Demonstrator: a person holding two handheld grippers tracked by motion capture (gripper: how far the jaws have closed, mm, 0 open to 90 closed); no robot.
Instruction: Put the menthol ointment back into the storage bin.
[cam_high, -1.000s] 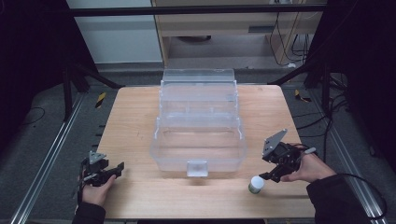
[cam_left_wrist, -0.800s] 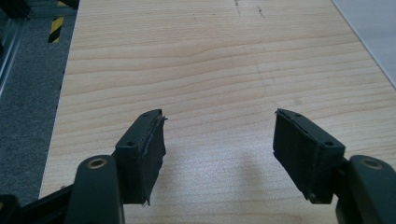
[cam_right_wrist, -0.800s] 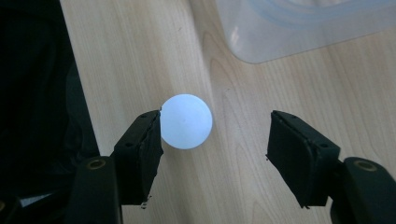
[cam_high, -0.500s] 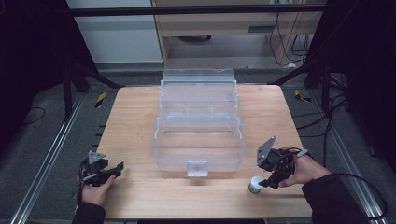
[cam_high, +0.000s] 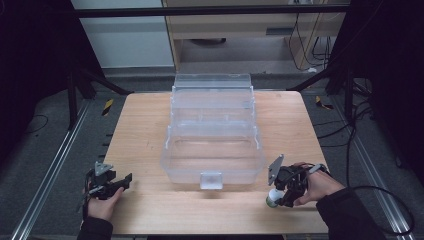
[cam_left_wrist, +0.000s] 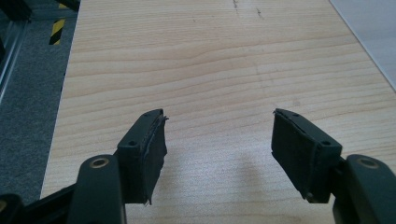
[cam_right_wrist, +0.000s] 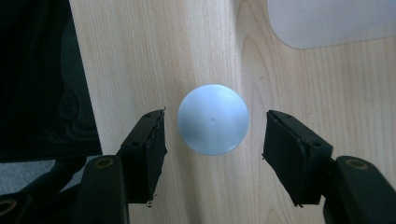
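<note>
**A:** Overhead first: clear plastic bin (cam_high: 212, 150) sits mid-table (cam_high: 145, 125). Right gripper (cam_high: 280, 195) is near the bin's front right corner, pointing down over a small white-capped bottle (cam_high: 271, 199). Left gripper (cam_high: 117, 184) hangs off toward the bin's front left, well apart from it.

**B:** And the left gripper view?

**A:** Left gripper (cam_left_wrist: 217, 140) spread wide, bare wood between the pads.

**B:** Right gripper view?

**A:** Right gripper (cam_right_wrist: 212, 140) is wide too, straddling the bottle's round cap (cam_right_wrist: 213, 119) without touching. Bin's corner (cam_right_wrist: 327, 21) peeks in up top.

Overhead camera; gripper cameras near table (cam_high: 150, 140)
</note>
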